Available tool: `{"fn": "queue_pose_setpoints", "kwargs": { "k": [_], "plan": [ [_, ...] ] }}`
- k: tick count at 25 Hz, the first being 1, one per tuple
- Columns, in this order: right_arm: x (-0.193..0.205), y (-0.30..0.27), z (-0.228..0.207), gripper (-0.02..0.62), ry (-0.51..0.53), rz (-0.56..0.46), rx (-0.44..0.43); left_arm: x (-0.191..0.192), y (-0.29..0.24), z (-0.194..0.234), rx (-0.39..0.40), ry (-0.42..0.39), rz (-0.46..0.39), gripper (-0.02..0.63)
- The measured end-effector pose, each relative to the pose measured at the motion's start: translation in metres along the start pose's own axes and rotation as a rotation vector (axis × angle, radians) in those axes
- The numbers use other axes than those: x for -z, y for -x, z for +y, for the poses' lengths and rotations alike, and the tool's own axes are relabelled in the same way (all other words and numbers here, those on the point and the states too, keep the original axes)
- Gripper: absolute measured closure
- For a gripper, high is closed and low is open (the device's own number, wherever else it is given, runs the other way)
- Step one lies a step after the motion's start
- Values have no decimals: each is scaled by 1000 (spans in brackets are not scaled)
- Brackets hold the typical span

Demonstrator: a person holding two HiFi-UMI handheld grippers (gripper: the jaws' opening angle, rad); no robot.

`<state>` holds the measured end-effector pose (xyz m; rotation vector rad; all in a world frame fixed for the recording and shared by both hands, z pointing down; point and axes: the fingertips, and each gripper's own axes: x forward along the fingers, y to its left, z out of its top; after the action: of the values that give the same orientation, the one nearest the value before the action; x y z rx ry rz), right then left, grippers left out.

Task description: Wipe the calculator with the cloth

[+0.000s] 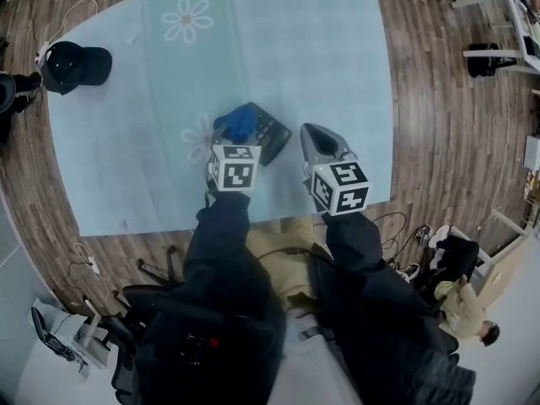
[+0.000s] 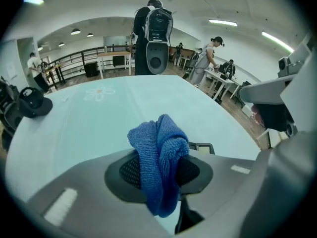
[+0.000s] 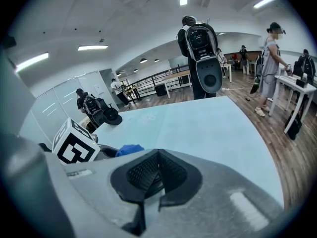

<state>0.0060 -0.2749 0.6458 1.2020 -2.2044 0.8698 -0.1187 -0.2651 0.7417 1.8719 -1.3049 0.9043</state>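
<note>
A dark calculator (image 1: 268, 133) lies on the pale blue table (image 1: 321, 66) just ahead of my hands. A blue cloth (image 1: 239, 123) covers its left end. My left gripper (image 1: 229, 142) is shut on that cloth; in the left gripper view the cloth (image 2: 161, 157) bunches up between the jaws, and a corner of the calculator (image 2: 202, 147) shows behind them. My right gripper (image 1: 319, 142) sits to the right of the calculator, shut on nothing. In the right gripper view its pads meet (image 3: 157, 175), and the cloth (image 3: 128, 149) peeks out at the left.
A black cap (image 1: 74, 64) lies at the table's far left edge. A person with a backpack (image 2: 153, 33) stands at the far side of the table. Other people and white desks (image 3: 292, 90) stand on the wooden floor to the right.
</note>
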Motion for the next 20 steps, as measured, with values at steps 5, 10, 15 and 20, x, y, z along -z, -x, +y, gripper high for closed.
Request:
{"fn": "queue_pose_setpoints", "kwargs": {
  "k": [5,10,15,20],
  "plan": [
    [8,5,-6,600,-9,7,6,11,-8,-19,83,48,13,479],
    [11,13,-7,600,-18,-2,-1,15,4,-50,213,66,35,479],
    [15,21,-8,599,-19,-11,-6,23,15,-83,343,103,33,479],
    [16,30,-12,600,-37,-25,2,23,35,-106,456,156,10,478]
  ]
}}
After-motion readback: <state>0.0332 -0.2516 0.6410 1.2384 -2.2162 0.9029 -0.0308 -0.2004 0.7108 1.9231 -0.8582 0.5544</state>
